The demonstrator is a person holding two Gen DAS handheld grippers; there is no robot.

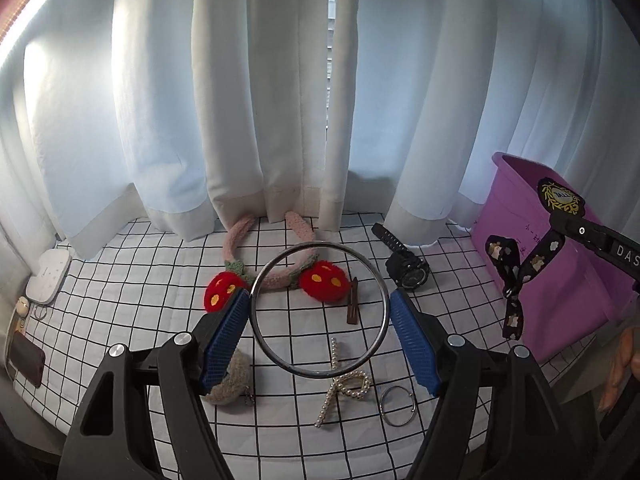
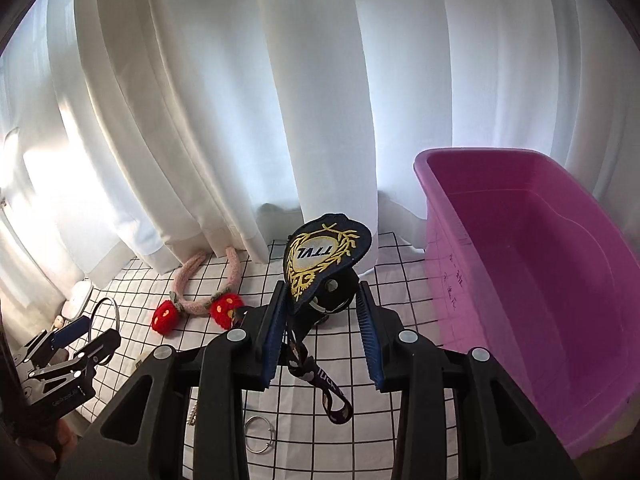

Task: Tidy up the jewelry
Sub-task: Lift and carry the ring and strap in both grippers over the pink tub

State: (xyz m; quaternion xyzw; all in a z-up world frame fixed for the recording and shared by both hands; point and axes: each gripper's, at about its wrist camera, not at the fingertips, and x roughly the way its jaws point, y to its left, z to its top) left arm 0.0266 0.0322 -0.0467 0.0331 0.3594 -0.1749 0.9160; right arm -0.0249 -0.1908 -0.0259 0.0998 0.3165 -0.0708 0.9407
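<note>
1. Left wrist view: the left gripper (image 1: 320, 316) has its blue pads set wide on the rim of a large metal ring (image 1: 320, 310), one pad on either side, and the ring is lifted clear of the gridded cloth (image 1: 460, 320).
2. Same view, through and behind the ring: a pink headband (image 1: 256, 252) with two red strawberry ends lies toward the far edge of the cloth, its arch touching the white curtain (image 1: 280, 92).
3. A brown hair clip (image 1: 353, 300) lies just beside the right-hand strawberry; a black wristwatch (image 1: 404, 260) lies toward the far right of the cloth, near the purple bin (image 1: 560, 280).
4. Toward the near edge lie a pearl hair clip (image 1: 342, 384), a small metal ring (image 1: 397, 405) just right of it, and a beige fuzzy scrunchie (image 1: 232, 380), partly hidden behind the left pad.
5. At the left edge a white device (image 1: 48, 276) and a dark brown case (image 1: 26, 360) rest off the cloth.
6. Right wrist view: the right gripper (image 2: 322, 312) holds a dark patterned lanyard (image 2: 316, 376), which hangs down below the pads, with an embroidered black-and-gold badge (image 2: 320, 260) standing above them. A gap shows beside the right pad, yet the jaws stand at their narrowest on the item.
7. The held item hangs above the cloth, just left of the bin, which stands at the right edge with its interior visible.
</note>
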